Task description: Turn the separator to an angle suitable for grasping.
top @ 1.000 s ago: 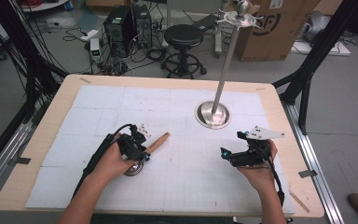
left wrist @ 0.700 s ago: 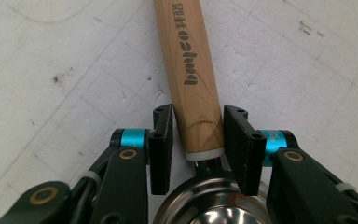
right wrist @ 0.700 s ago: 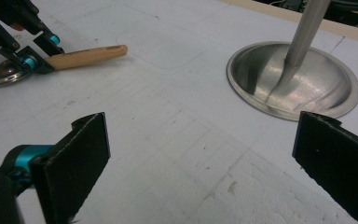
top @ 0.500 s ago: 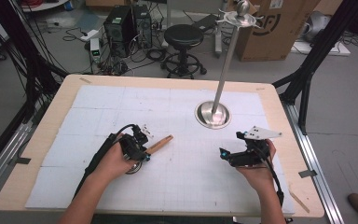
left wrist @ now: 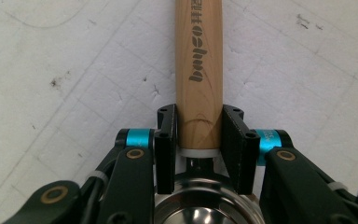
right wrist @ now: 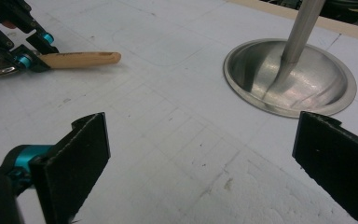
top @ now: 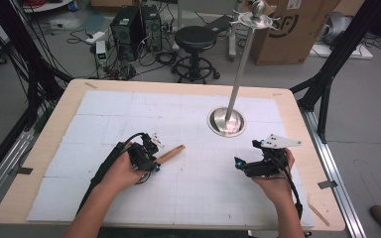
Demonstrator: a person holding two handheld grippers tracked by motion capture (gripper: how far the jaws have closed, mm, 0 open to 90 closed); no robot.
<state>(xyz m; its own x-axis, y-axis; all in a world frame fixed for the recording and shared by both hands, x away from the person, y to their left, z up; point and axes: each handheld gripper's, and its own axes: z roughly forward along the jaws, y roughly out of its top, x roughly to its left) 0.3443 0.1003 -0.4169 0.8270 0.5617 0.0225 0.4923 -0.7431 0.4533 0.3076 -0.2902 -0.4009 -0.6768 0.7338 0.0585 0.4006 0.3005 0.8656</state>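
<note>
The left gripper (left wrist: pixel 199 133) clamps a stiff, light wooden-handled utensil (left wrist: pixel 199 70) near its metal head, mid-table; the right gripper (right wrist: pixel 200 154) gapes empty.

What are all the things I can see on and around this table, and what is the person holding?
Table: one, light wood rim, white gridded top, centre.
Metal stand: one, silver, round base on the table's far right part, pole rising to a hooked top.
Wooden-handled utensil: one, tan handle with a steel end, table's left part, held.
Stool: one, black, floor beyond the table.
Computer towers: two, black, floor behind, among cables.
Cardboard box: one, brown, floor at far right.
Left gripper: one, black with blue accents, shut on the handle.
Right gripper: one, black, jaws wide apart, holding nothing.
</note>
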